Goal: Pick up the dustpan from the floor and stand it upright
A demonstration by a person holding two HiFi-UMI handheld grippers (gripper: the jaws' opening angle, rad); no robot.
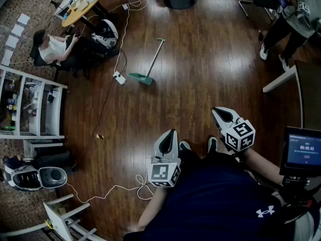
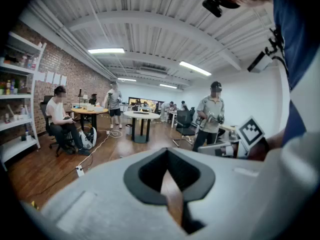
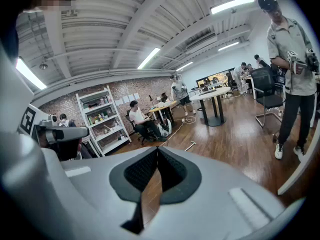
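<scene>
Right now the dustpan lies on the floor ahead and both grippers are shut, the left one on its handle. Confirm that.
One point is wrong: the left gripper is shut on nothing; the left gripper view shows its jaws together and empty. The dustpan does lie on the floor ahead, and the right gripper is shut too.

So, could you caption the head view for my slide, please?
Green dustpan lying on the wooden floor ahead; left gripper and right gripper shut, empty.
</scene>
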